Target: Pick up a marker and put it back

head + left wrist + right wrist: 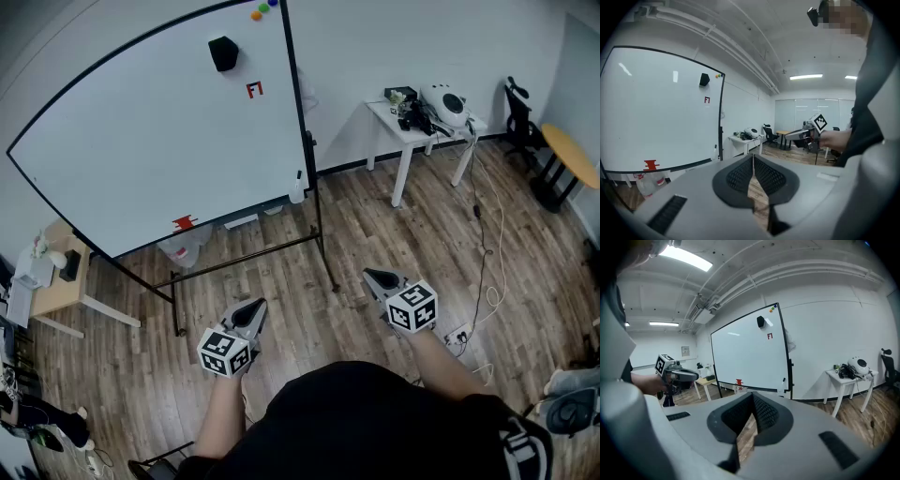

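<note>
Close in on the whiteboard (141, 131), well apart for now. Bring up left gripper (259, 306) and right gripper (369, 276), both pinched shut and empty. Open one only near the marker (297, 190): apparently small, pale-bodied, dark-capped, upright at the board's lower right corner.
</note>
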Available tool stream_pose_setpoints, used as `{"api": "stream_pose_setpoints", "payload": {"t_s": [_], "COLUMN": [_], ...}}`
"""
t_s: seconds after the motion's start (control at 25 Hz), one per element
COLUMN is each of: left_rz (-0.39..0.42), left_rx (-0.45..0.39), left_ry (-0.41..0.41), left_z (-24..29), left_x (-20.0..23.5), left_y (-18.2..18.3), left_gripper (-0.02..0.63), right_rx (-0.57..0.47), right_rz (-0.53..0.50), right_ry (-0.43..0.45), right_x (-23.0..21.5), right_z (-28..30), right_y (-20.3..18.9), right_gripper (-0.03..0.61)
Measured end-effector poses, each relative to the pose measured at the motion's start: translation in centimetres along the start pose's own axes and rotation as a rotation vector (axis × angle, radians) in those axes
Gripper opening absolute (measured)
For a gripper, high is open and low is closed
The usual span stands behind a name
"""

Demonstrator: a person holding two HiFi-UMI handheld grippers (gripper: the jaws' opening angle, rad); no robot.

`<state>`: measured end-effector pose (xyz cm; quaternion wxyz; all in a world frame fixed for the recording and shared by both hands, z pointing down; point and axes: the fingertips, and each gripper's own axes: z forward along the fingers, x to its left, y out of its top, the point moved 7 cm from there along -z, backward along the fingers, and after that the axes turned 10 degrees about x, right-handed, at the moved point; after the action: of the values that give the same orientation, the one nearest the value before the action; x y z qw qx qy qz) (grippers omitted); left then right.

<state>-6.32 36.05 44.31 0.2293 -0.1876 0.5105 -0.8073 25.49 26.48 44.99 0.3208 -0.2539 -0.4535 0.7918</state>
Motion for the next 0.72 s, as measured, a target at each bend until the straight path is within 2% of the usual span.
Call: {"api": "stream_pose_setpoints", "payload": {"t_s": [0.44, 0.72], "left_rz": [-0.003, -0.014], "left_rx": [0.018, 0.006], "left_ry": [0.012, 0.038], "left_z": [3.8, 4.6], "left_x": [-2.3, -1.0], "left_y": [0.8, 1.3], "left_gripper": [0.017, 0.017], "right_rx": [-0.024, -0.006], "right_rz": [0.013, 0.022], "right_ry": [0.013, -0.005], "right_x": [-4.1, -5.8], "right_z": [-1.1, 0.2], "right_y": [-1.0, -1.2], "right_gripper": [-0.003, -0.003]}}
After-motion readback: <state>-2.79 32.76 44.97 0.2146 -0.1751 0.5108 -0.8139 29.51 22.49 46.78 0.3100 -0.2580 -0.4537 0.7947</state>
